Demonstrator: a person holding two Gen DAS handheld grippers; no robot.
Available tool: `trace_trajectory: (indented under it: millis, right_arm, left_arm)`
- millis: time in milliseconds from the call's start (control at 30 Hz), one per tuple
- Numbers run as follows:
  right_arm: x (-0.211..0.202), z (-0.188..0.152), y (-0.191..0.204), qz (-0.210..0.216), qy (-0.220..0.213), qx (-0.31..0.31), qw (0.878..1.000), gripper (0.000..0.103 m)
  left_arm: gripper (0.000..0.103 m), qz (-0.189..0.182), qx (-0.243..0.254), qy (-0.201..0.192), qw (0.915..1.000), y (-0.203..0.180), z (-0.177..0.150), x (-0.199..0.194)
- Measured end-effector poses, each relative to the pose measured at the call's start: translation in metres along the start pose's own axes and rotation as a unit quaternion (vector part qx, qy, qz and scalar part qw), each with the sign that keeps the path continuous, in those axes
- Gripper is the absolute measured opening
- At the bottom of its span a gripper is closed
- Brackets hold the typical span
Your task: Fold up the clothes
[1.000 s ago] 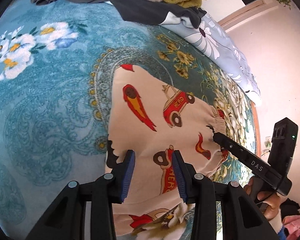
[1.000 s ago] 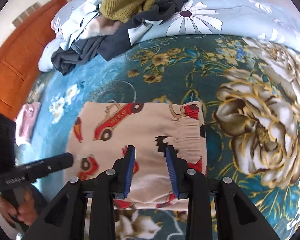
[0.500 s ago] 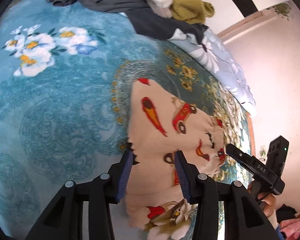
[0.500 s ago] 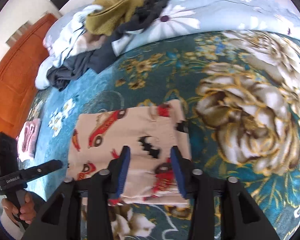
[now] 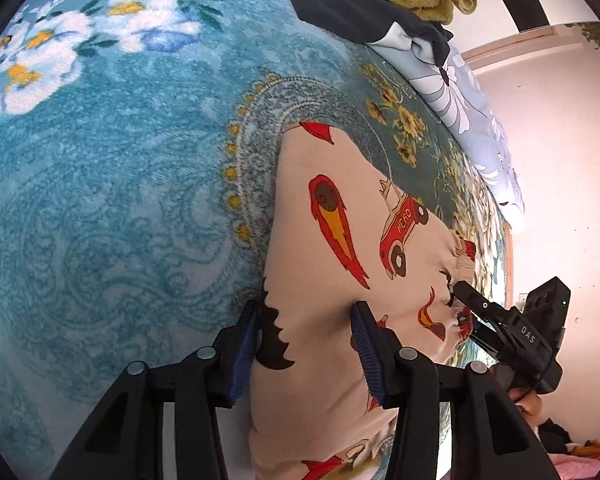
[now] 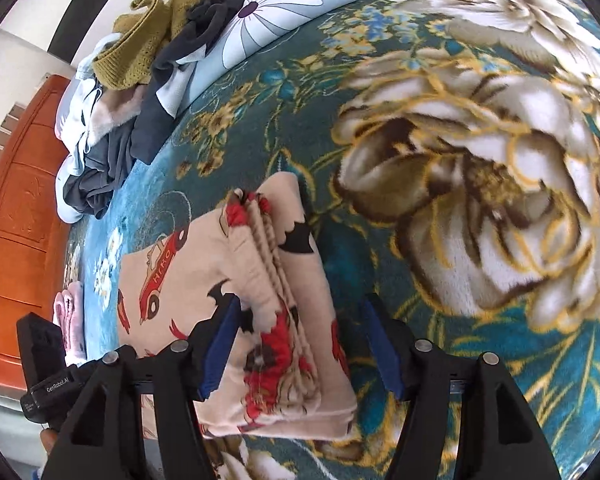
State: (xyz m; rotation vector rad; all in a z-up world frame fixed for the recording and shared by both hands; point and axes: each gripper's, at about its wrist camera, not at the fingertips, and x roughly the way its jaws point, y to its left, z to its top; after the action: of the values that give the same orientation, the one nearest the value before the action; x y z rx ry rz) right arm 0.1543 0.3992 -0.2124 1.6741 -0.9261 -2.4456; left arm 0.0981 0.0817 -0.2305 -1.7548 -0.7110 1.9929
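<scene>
Moved since earlier: both claws sit closer to the folded pants than a second ago, and the right claw's fingers stand wider apart than before.
Pants: a beige pair (image 5: 340, 240) printed with red cars, flames and black bats lies folded on the blanket; from the right wrist view (image 6: 268, 304) the gathered waistband edge shows as stacked layers.
Left claw: it (image 5: 306, 344) is spread wide, its blue-padded fingers (image 5: 246, 348) straddling the near edge of the pants; whether the pads touch the cloth cannot be told.
Right claw: it (image 6: 302, 344) is spread wide over the waistband end, holding nothing.
Blanket: a teal plush one (image 5: 100, 200) with white flowers and, on the right side, a large cream flower (image 6: 480, 168).
Clothes pile: dark, pale and mustard-yellow garments (image 6: 140, 80) heaped at the far end, well apart from the pants.
Pink cloth: a small folded piece (image 6: 70, 320) near the wooden door (image 6: 20, 220).
</scene>
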Motion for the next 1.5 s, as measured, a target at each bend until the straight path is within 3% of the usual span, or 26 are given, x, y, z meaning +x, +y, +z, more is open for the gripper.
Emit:
trace_trajectory:
  millis: [200, 367, 467, 733, 900, 1067, 1267, 1500]
  right_arm:
    - [0.003, -0.005, 0.007, 0.0, 0.009, -0.003, 1.0, 0.064]
    - [0.004, -0.007, 0.014, -0.028, 0.025, -0.011, 0.999, 0.03]
    - [-0.004, -0.008, 0.017, -0.018, 0.02, 0.013, 1.0, 0.026]
    - [-0.042, -0.014, 0.063, 0.022, -0.001, -0.02, 1.0, 0.024]
    - [-0.056, -0.02, 0.102, 0.052, -0.012, -0.045, 0.998, 0.024]
    - [-0.063, -0.028, 0.158, 0.087, -0.02, -0.075, 0.993, 0.024]
    - [-0.065, -0.049, 0.254, 0.143, -0.019, -0.12, 0.982, 0.024]
    - [-0.05, -0.089, 0.367, 0.197, 0.006, -0.179, 0.964, 0.024]
  left_arm:
    - [0.047, 0.013, 0.006, -0.012, 0.9998, -0.003, -0.01, -0.002]
    - [0.023, 0.062, 0.034, -0.022, 0.9973, -0.016, -0.015, -0.008]
    - [0.015, 0.074, 0.056, -0.028, 0.9952, -0.027, -0.019, -0.017]
    - [0.014, 0.084, 0.084, -0.053, 0.9915, -0.035, -0.027, -0.06]
    - [0.014, 0.069, 0.071, -0.091, 0.9909, -0.019, -0.026, -0.116]
    - [0.014, 0.094, 0.086, -0.135, 0.9826, -0.006, -0.027, -0.187]
    - [0.014, 0.129, 0.081, -0.202, 0.9676, 0.036, -0.04, -0.294]
    - [0.014, 0.201, 0.051, -0.248, 0.9464, 0.093, -0.059, -0.392]
